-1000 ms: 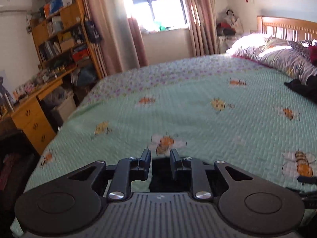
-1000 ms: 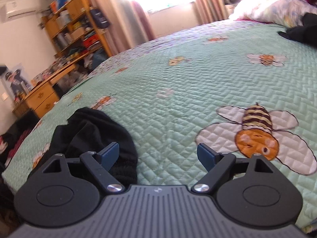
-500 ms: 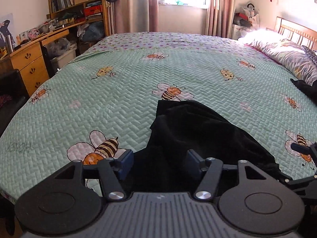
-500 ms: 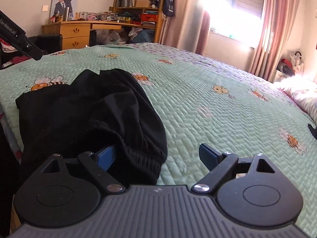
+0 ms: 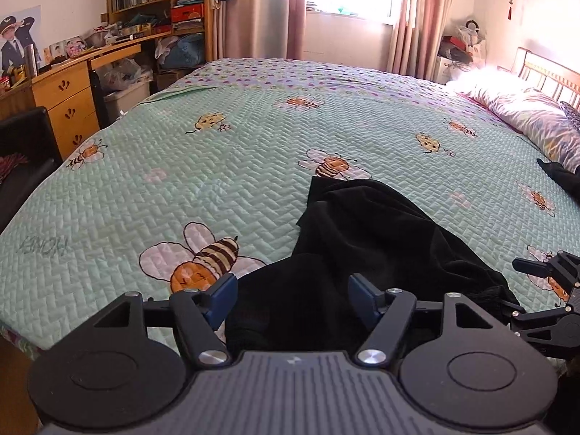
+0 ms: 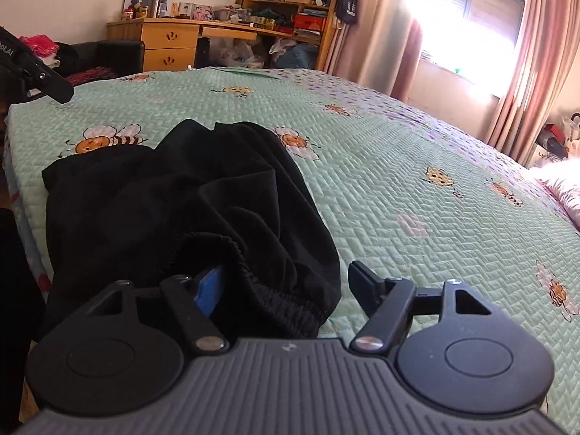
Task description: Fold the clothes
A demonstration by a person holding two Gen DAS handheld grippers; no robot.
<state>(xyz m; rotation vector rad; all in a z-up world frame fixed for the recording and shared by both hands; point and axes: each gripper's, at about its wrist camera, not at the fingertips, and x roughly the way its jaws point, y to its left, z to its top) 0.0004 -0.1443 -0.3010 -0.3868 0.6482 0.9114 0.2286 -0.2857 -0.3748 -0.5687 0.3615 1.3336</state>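
A crumpled black garment lies on the green bee-print bedspread near the bed's front edge. It also shows in the right wrist view, with an elastic waistband bunched at the near end. My left gripper is open, its jaws wide on either side of the garment's near part. My right gripper is open over the waistband; cloth covers part of its left finger. The right gripper also shows at the right edge of the left wrist view.
A wooden desk with drawers and cluttered shelves stand left of the bed. Pillows and a headboard lie at the far right. Another dark garment lies near the pillows. A black chair stands by the desk.
My left gripper was shut on the black garment a second ago and has opened, leaving the garment on the bed. Both grippers have pulled back and turned slightly toward the desk.
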